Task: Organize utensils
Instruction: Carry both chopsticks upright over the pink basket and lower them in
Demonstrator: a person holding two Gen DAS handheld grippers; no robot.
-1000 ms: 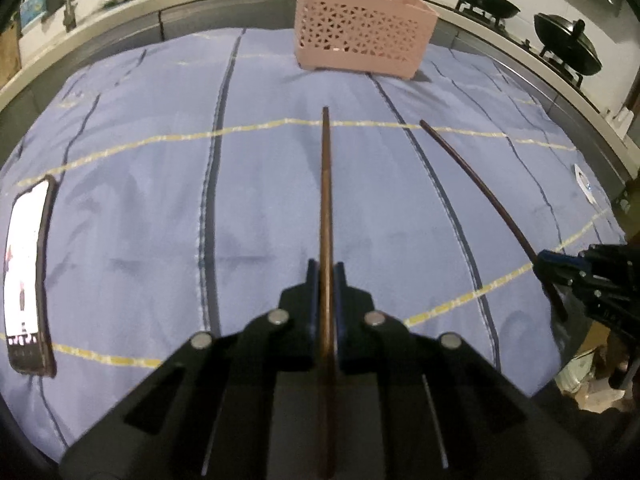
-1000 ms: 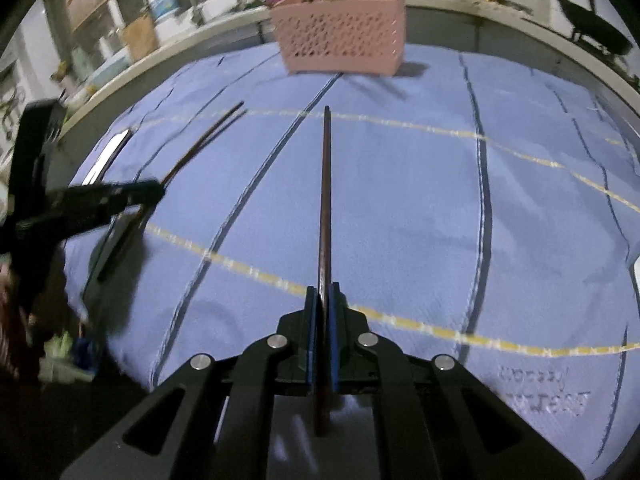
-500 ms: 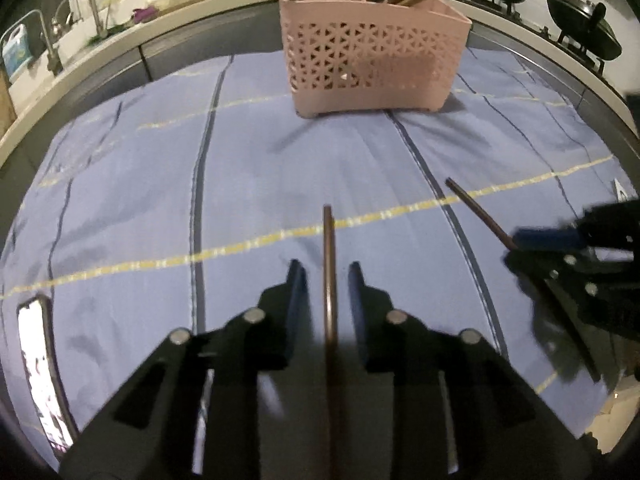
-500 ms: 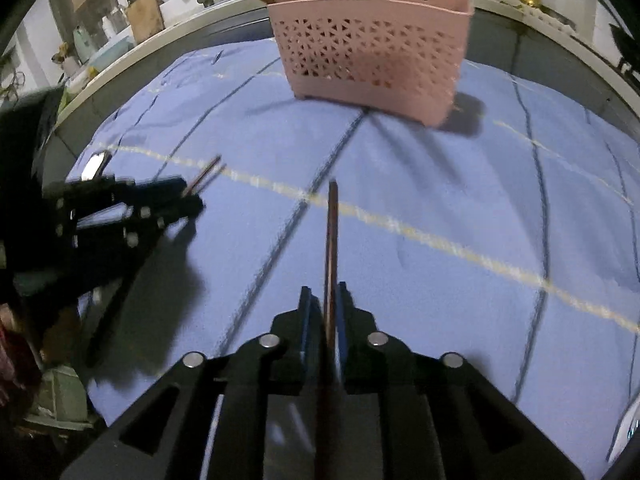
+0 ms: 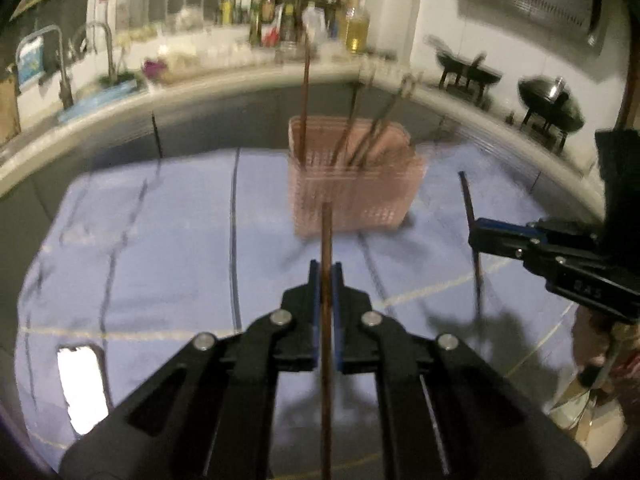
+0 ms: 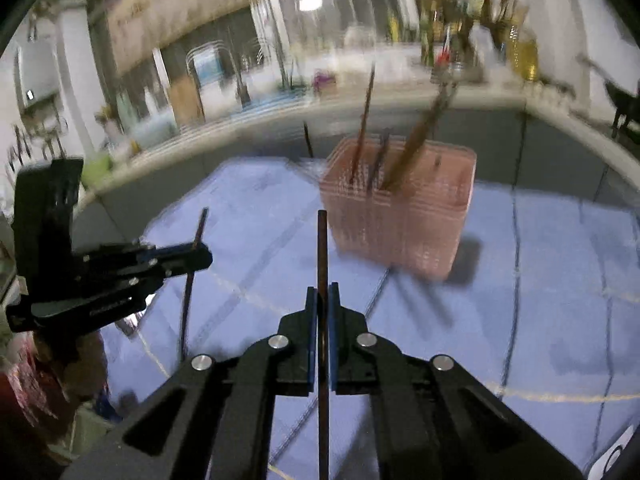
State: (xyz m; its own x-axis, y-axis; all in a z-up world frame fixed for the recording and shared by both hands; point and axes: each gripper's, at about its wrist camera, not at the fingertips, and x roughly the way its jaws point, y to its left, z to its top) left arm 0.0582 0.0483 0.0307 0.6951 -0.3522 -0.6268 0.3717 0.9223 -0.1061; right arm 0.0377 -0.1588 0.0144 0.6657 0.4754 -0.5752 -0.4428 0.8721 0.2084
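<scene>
Chopstick (image 5: pixel 326 248) clamped in left fingers (image 5: pixel 315 280), another (image 6: pixel 322 248) in right fingers (image 6: pixel 311 300) — pink basket (image 5: pixel 354 188) ahead

bare blue cloth (image 5: pixel 168 240) ahead, pink basket (image 5: pixel 354 196) bristling with utensils (image 5: pixel 305 92), phone (image 5: pixel 82 384) lower left

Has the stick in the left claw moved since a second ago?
Yes. The chopstick in the left gripper has lifted off the blue cloth and come closer to the pink basket.
</scene>
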